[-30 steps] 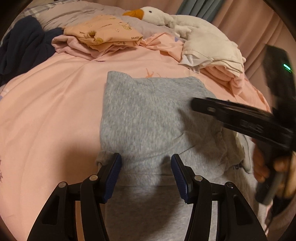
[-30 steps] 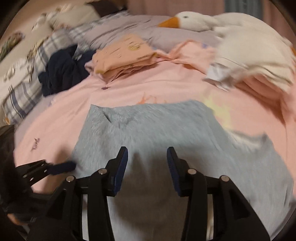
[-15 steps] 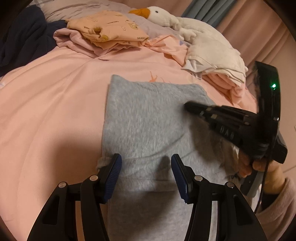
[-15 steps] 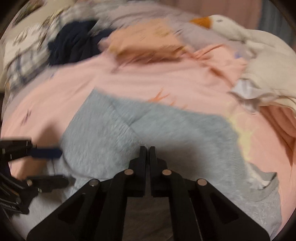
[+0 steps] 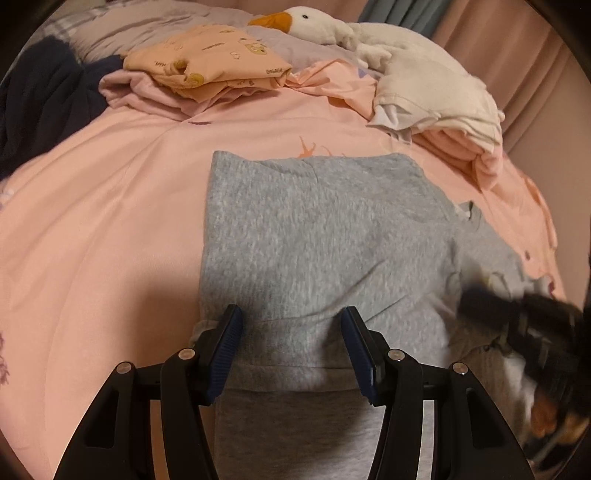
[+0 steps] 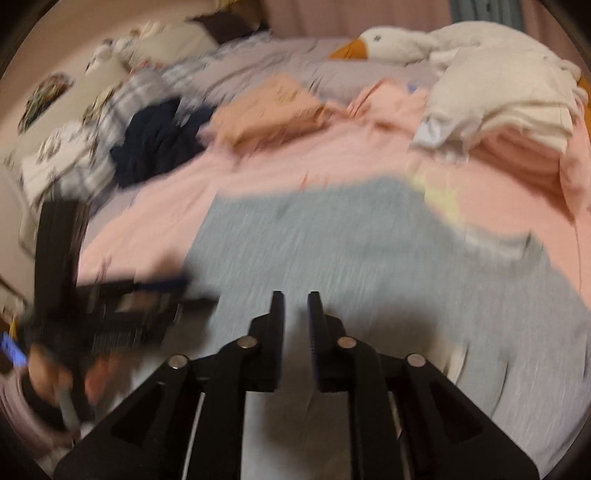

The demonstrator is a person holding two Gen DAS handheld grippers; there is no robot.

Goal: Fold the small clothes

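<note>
A grey garment (image 5: 314,229) lies partly folded flat on the pink bedcover (image 5: 92,221), its folded edge near my left gripper. My left gripper (image 5: 291,317) hovers open just over the garment's near part, with nothing pinched between its blue pads. In the right wrist view the same grey garment (image 6: 351,251) is blurred. My right gripper (image 6: 295,299) stands above it with a narrow gap; its jaws are opening and nothing is between them. It shows as a dark blur at the garment's right edge (image 5: 517,314) in the left wrist view. The left gripper (image 6: 159,291) appears blurred at the left.
A folded peach garment (image 5: 210,66) rests on pink clothes at the back. A white goose plush (image 5: 321,26) and cream folded clothes (image 5: 436,96) lie at the back right. A dark navy garment (image 5: 44,99) sits at the far left, near plaid pillows (image 6: 74,155).
My right gripper drew back off the grey garment toward its right edge, shutting fully and then parting a little. The left gripper stayed open in place.
</note>
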